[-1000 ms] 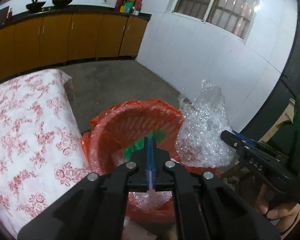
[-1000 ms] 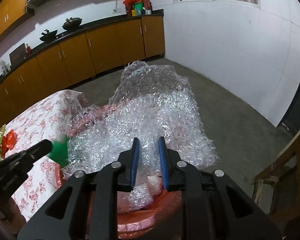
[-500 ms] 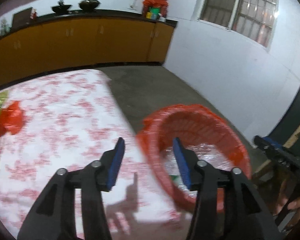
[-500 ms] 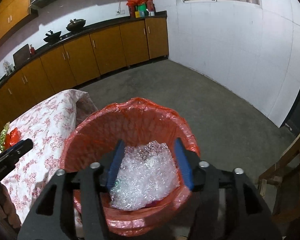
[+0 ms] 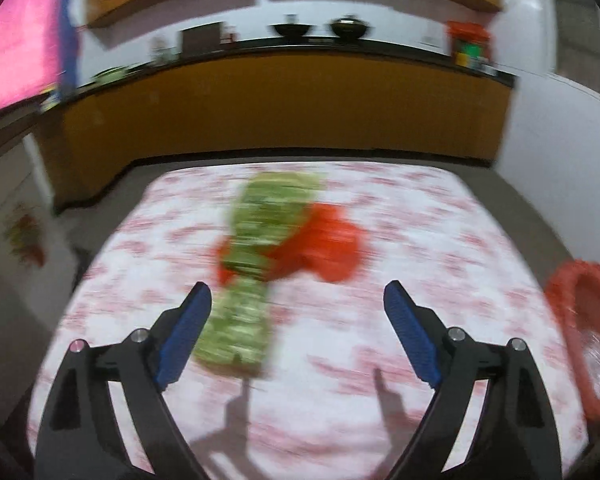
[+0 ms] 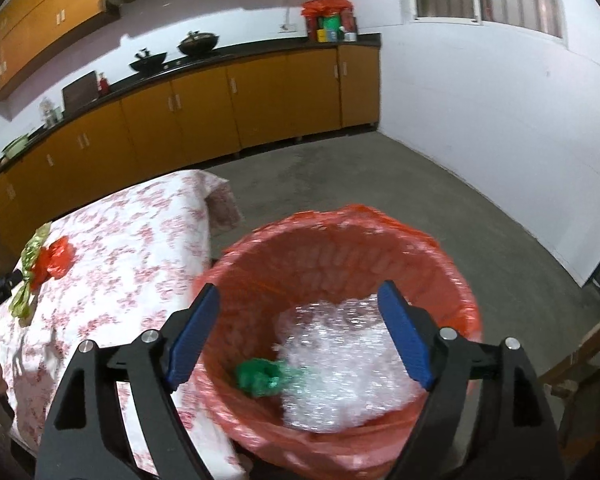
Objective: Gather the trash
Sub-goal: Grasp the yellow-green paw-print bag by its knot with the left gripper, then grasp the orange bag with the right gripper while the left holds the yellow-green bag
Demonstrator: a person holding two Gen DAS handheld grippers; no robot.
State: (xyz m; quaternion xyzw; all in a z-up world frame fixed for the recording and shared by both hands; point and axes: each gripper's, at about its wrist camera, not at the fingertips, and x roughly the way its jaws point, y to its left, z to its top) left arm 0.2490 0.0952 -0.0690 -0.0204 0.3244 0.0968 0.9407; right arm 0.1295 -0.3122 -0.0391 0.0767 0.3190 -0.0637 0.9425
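Observation:
A bin lined with an orange bag (image 6: 420, 248) stands beside the table; inside lie bubble wrap (image 6: 352, 356) and a green scrap (image 6: 258, 378). My right gripper (image 6: 300, 328) is open and empty above the bin. My left gripper (image 5: 298, 330) is open and empty over the floral tablecloth (image 5: 440, 240), facing a green wrapper (image 5: 256, 264) and an orange plastic scrap (image 5: 324, 248) that lie on it. The bin (image 5: 572, 304) shows at the right edge of the left wrist view. The wrapper (image 6: 30, 276) and orange scrap (image 6: 54, 262) also show in the right wrist view.
Orange kitchen cabinets (image 6: 220, 108) with a dark counter run along the back wall. Grey concrete floor (image 6: 360, 184) lies behind the bin. A wooden chair (image 6: 584, 364) stands at the right. White walls (image 6: 500, 120) close the right side.
My left gripper has swung left from the bin to the table and opened wider. My right gripper has let the bubble wrap drop into the bin and opened wide.

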